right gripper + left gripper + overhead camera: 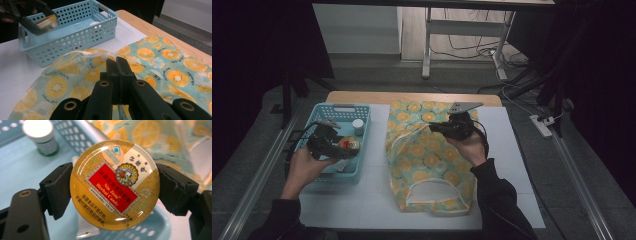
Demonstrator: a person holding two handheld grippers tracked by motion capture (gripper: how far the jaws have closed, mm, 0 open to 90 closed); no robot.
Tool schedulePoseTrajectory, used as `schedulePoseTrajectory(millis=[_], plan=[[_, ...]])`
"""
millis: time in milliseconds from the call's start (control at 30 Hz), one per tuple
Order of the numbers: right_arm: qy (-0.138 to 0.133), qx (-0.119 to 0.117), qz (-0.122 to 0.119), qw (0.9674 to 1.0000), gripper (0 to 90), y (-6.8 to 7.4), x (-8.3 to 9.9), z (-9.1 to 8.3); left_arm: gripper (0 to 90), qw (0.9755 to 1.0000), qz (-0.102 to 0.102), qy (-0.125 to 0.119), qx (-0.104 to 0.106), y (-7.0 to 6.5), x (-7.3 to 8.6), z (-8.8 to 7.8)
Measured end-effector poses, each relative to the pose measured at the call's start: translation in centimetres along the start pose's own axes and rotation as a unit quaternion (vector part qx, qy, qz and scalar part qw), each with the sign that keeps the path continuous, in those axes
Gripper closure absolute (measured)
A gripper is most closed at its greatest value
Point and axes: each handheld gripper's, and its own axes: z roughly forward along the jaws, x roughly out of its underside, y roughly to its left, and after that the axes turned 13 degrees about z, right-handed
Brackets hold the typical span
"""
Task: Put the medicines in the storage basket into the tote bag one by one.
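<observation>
candy tin lifted, bag mouth pinched

left gripper [113, 187] clamps the round herbal candy tin [115, 185] across its width, above the blue basket [362, 112], left of frame. right gripper [117, 65], jaws together on the orange-print bag [427, 150], centre; bag lies right of tin.

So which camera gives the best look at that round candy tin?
The left gripper view: the candy tin faces the lens, label readable, clamped between the black jaws. The high view shows it small above the blue basket; the right gripper view catches only its rim, far off.

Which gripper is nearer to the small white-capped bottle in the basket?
Left. The left gripper is over the basket beside the bottle; the right gripper is over the bag.
</observation>
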Motion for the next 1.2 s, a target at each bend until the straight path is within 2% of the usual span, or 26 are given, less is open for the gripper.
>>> schedulePoseTrajectory(millis=[233,533,800,1200], plan=[[0.002,0.000,-0.002,1.0000,90.0,0.0,0.1,0.3,20.3,0.9992,0.032,-0.012,0.020,-2.1,-1.3,0.5],[0.002,0.003,-0.001,1.0000,90.0,0.0,0.2,0.4,20.3,0.9966,0.066,-0.020,0.044,-4.2,-3.0,1.9],[0.003,0.004,-0.001,1.0000,90.0,-0.1,0.2,0.5,20.3,0.9930,0.096,-0.035,0.060,-6.0,-4.9,3.4],[0.000,0.004,-0.003,1.0000,90.0,-0.2,0.2,0.5,20.3,0.9863,0.134,-0.037,0.089,-8.3,-8.3,6.3]])
